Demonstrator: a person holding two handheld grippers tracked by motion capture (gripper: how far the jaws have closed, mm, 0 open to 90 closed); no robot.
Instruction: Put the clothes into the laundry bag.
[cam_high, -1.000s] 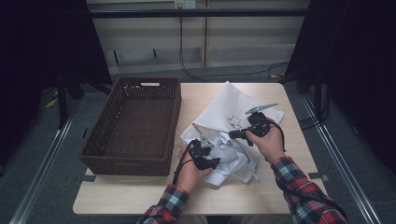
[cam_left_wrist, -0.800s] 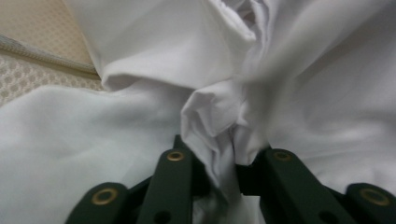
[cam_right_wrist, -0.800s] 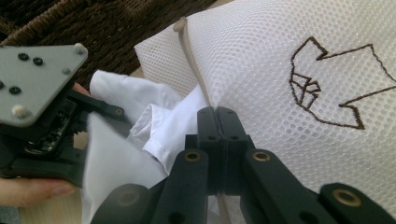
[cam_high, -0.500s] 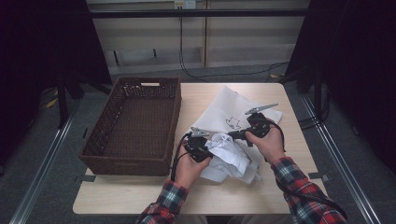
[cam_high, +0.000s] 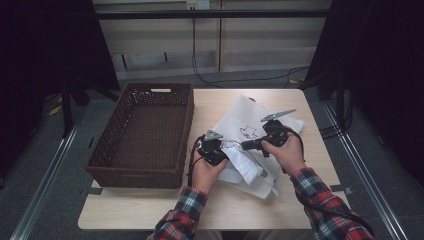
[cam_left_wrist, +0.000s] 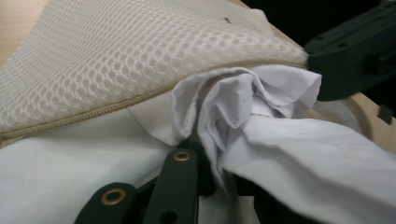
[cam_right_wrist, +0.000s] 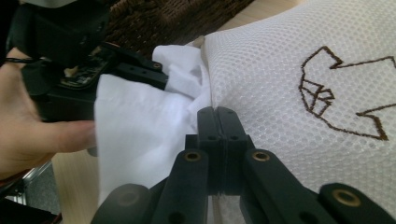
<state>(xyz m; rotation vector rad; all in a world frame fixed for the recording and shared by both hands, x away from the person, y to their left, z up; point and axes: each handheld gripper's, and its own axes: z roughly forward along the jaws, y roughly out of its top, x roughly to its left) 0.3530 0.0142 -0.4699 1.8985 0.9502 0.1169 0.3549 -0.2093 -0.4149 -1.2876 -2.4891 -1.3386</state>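
Note:
A white mesh bag (cam_high: 250, 112) with a brown line drawing lies on the table, seen close in the right gripper view (cam_right_wrist: 289, 56). My right gripper (cam_high: 246, 145) (cam_right_wrist: 217, 116) is shut on the bag's zipped edge. A crumpled white cloth (cam_high: 245, 165) (cam_left_wrist: 280, 140) bunches at that edge, under the mesh (cam_left_wrist: 116, 56). My left gripper (cam_high: 227, 146) (cam_left_wrist: 196, 144) is shut on the cloth; its jaws have just been closing with a fold of it between them. The two grippers' tips almost meet.
A dark brown wicker basket (cam_high: 140, 95) stands on the left half of the table, close beside the hand holding my left gripper. Bare tabletop (cam_high: 150, 210) runs along the front edge. Dark curtains and metal floor rails flank the table.
My left gripper has risen and moved right toward the right gripper, closing on the cloth and gathering it up to the bag's edge. The right gripper has stayed put.

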